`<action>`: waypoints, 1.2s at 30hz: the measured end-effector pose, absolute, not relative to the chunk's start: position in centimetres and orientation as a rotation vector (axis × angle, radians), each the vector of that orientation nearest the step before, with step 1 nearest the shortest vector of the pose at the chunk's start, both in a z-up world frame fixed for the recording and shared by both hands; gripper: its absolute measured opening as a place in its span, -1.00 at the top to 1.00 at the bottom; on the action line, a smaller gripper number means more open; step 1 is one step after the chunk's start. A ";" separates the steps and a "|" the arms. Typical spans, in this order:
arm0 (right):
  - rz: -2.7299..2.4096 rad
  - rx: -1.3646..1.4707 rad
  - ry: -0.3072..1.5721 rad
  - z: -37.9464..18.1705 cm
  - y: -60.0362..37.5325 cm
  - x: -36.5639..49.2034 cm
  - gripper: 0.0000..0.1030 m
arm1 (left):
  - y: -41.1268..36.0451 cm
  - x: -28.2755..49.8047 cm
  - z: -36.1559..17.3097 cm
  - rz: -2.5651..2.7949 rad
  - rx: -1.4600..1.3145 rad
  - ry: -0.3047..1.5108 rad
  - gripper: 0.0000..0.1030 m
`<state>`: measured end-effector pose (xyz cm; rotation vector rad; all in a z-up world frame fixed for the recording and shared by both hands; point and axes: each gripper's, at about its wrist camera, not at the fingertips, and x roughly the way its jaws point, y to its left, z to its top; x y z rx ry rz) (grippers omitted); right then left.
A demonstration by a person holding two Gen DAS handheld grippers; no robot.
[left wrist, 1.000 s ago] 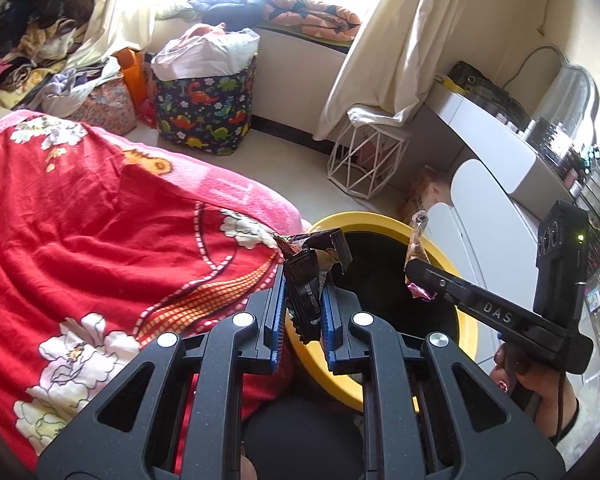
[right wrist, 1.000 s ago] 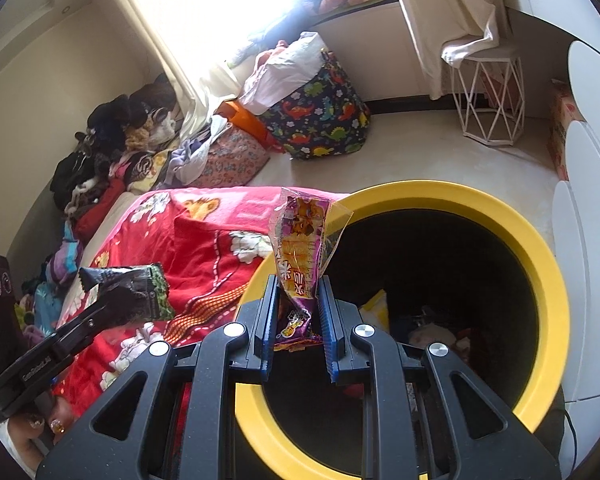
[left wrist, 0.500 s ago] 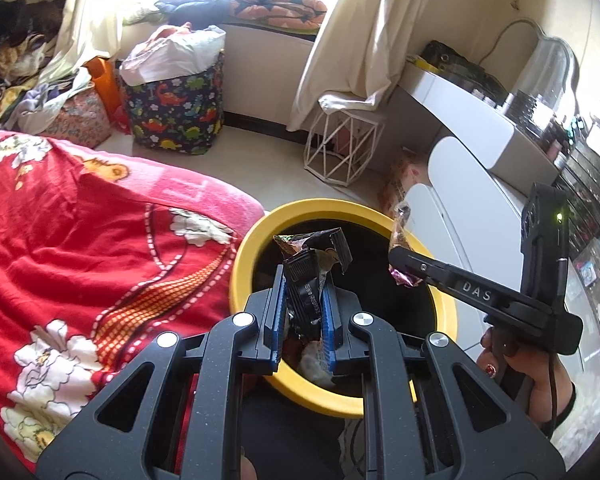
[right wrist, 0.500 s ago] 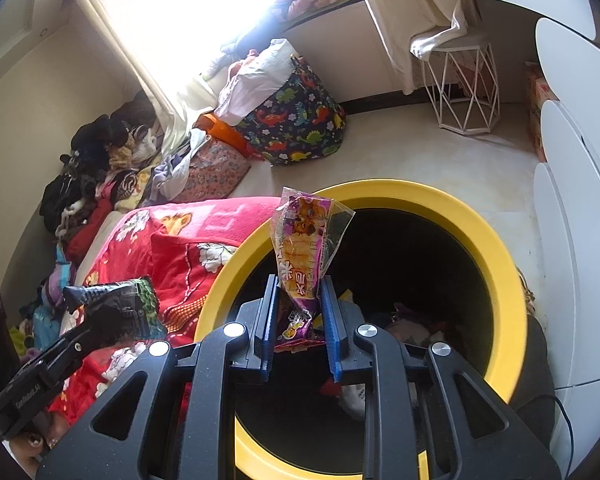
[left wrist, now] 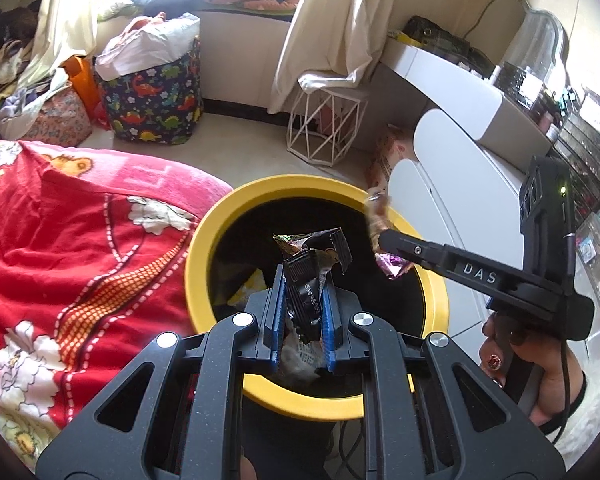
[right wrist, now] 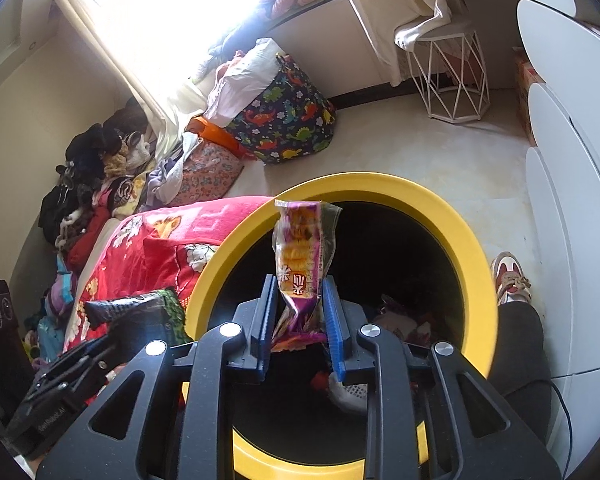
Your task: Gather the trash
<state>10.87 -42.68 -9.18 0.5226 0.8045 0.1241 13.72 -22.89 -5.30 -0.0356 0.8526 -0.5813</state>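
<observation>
A round bin with a yellow rim and a dark inside stands beside the bed, with several wrappers at its bottom. My left gripper is shut on a crumpled black wrapper and holds it over the bin's mouth. My right gripper holds a purple and orange snack wrapper between its fingers, also over the bin. Its jaws stand a little wider than the wrapper's pinched end. The right gripper also shows in the left wrist view, over the bin's right rim.
A red flowered blanket covers the bed left of the bin. A white cabinet stands right of it. A dinosaur-print basket, a white wire stool and piled clothes lie beyond. A shoe is by the bin.
Both grippers have moved further over the bin's mouth with their wrappers. The right gripper's jaws have spread slightly around the purple wrapper.
</observation>
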 end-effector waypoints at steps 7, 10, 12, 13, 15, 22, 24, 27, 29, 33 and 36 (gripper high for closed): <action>0.100 0.536 0.783 -8.8 -43.7 10.2 0.31 | -24.1 13.6 -5.7 -0.595 -0.015 0.866 0.77; 0.089 0.538 0.769 -8.5 -44.1 9.7 0.19 | -24.4 13.6 -5.7 -0.595 -0.012 0.865 0.63; 0.084 0.542 0.758 -8.2 -44.3 9.4 0.09 | -24.4 13.5 -5.7 -0.593 -0.015 0.864 0.55; 0.080 0.543 0.752 -8.1 -44.5 9.2 0.03 | -24.4 13.5 -5.7 -0.592 -0.016 0.862 0.48; 0.075 0.543 0.742 -7.8 -44.5 8.9 -0.01 | -24.3 13.3 -5.6 -0.587 -0.020 0.859 0.30; 0.062 0.528 0.712 -6.8 -44.5 7.6 -0.29 | -23.4 12.7 -5.2 -0.560 -0.033 0.838 -0.22; 0.063 0.514 0.704 -6.4 -44.2 7.2 -0.37 | -22.9 12.5 -4.9 -0.544 -0.036 0.826 -0.44; 0.062 0.492 0.688 -5.8 -43.7 6.8 -0.48 | -22.0 12.0 -4.5 -0.528 -0.041 0.811 -0.58; 0.057 0.472 0.672 -5.3 -43.3 6.4 -0.53 | -21.2 11.7 -4.1 -0.508 -0.034 0.798 -0.71; 0.051 0.419 0.617 -4.1 -41.9 5.1 -0.67 | -19.6 11.1 -3.2 -0.479 -0.044 0.773 -0.78; 0.056 0.388 0.574 -3.4 -40.8 4.1 -0.73 | -18.0 10.6 -2.8 -0.446 -0.057 0.760 -0.78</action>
